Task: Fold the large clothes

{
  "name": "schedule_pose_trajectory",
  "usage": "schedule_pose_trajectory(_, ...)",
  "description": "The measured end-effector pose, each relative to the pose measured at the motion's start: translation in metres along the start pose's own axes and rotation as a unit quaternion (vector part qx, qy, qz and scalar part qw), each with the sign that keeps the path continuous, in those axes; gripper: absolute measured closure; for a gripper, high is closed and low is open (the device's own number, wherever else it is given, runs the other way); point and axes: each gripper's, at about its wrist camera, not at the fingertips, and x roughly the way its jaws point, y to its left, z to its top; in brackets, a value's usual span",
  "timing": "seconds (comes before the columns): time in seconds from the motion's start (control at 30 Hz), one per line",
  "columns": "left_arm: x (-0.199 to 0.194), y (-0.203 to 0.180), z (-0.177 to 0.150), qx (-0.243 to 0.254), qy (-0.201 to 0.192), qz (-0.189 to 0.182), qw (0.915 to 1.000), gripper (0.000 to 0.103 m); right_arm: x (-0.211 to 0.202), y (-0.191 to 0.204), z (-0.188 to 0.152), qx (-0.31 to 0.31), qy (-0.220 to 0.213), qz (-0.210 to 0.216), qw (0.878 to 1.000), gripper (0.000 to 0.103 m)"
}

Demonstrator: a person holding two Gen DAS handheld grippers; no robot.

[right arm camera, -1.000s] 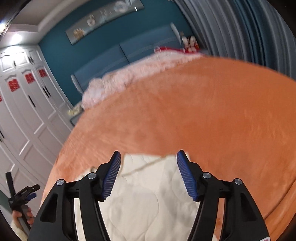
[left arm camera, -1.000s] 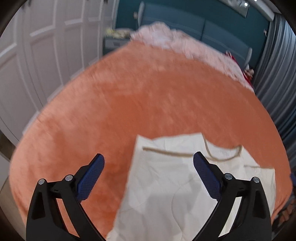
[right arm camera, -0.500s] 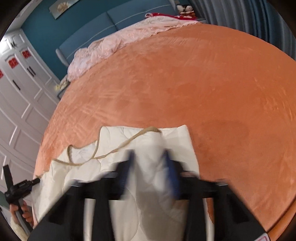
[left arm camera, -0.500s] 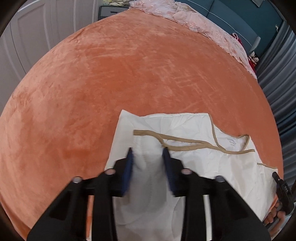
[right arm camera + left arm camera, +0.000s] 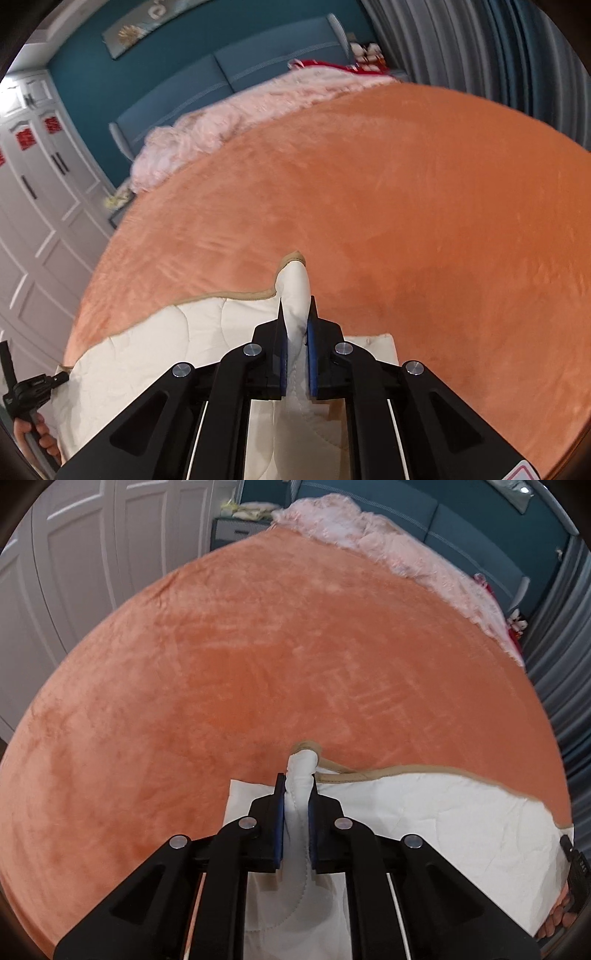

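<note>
A cream quilted garment with tan trim lies on an orange blanket at the near edge of the bed; it also shows in the right wrist view. My left gripper is shut on a pinched fold of the garment's upper layer and holds it raised off the layer below. My right gripper is shut on another pinched fold of the same garment. The trimmed edge runs between the two grips. The lower part of the garment is hidden behind the gripper bodies.
The orange blanket covers the bed ahead. Pink bedding lies at the headboard end. White wardrobe doors stand to the left, grey curtains to the right.
Both grippers went from open above the garment to shut on folds of its upper layer, and now lift those folds up off the bed.
</note>
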Motion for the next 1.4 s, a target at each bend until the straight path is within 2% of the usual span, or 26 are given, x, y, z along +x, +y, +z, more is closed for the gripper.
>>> schedule_pose_trajectory(0.1,0.03,-0.005,-0.008,0.018,0.016,0.03,0.9993,0.094,0.034,-0.007,-0.013,-0.001,0.032,-0.027,0.999,0.095)
schedule_pose_trajectory(0.2,0.055,-0.006,-0.022,0.036,0.022,0.048,0.998,0.09,0.053,-0.019,-0.026,0.013,0.053,-0.031,0.998,0.095)
schedule_pose_trajectory(0.33,0.07,-0.003,-0.036,0.044,0.0,0.05,0.9978,0.085,0.072,-0.029,-0.043,0.028,0.066,-0.023,0.997,0.094)
schedule_pose_trajectory(0.47,0.073,-0.004,-0.042,0.043,-0.025,0.05,0.9975,0.085,0.077,-0.027,-0.047,0.022,0.061,-0.028,0.997,0.094)
schedule_pose_trajectory(0.67,0.074,0.004,-0.044,0.021,-0.038,0.025,0.9988,0.084,0.08,-0.028,-0.049,0.023,0.057,-0.025,0.998,0.094)
schedule_pose_trajectory(0.97,0.075,0.0,-0.048,0.026,-0.048,0.035,0.9979,0.083,0.079,-0.03,-0.051,0.024,0.052,-0.024,0.998,0.094)
schedule_pose_trajectory(1.17,0.072,-0.002,-0.045,0.028,-0.042,0.045,0.9977,0.081,0.074,-0.034,-0.048,0.036,0.049,-0.019,0.998,0.093)
schedule_pose_trajectory(1.23,0.067,-0.003,-0.04,0.029,-0.029,0.056,0.9976,0.076,0.064,-0.037,-0.04,0.051,0.044,-0.029,0.997,0.089)
schedule_pose_trajectory(1.27,0.059,-0.002,-0.035,0.025,-0.022,0.062,0.9975,0.071,0.054,-0.038,-0.036,0.062,0.033,-0.033,0.997,0.081)
schedule_pose_trajectory(1.3,0.047,0.001,-0.031,0.016,-0.024,0.065,0.9975,0.061,0.043,-0.038,-0.033,0.074,0.017,-0.049,0.996,0.063)
schedule_pose_trajectory(1.33,0.037,0.004,-0.029,0.008,-0.031,0.064,0.9974,0.052,0.024,-0.037,-0.03,0.087,-0.018,-0.072,0.993,0.06)
schedule_pose_trajectory(1.37,0.019,0.008,-0.026,-0.004,-0.051,0.066,0.9965,0.04,0.009,-0.034,-0.027,0.088,-0.044,-0.076,0.992,0.06)
schedule_pose_trajectory(1.4,0.005,0.009,-0.024,-0.007,-0.071,0.063,0.9954,0.04,-0.004,-0.026,-0.022,0.073,-0.058,-0.069,0.993,0.06)
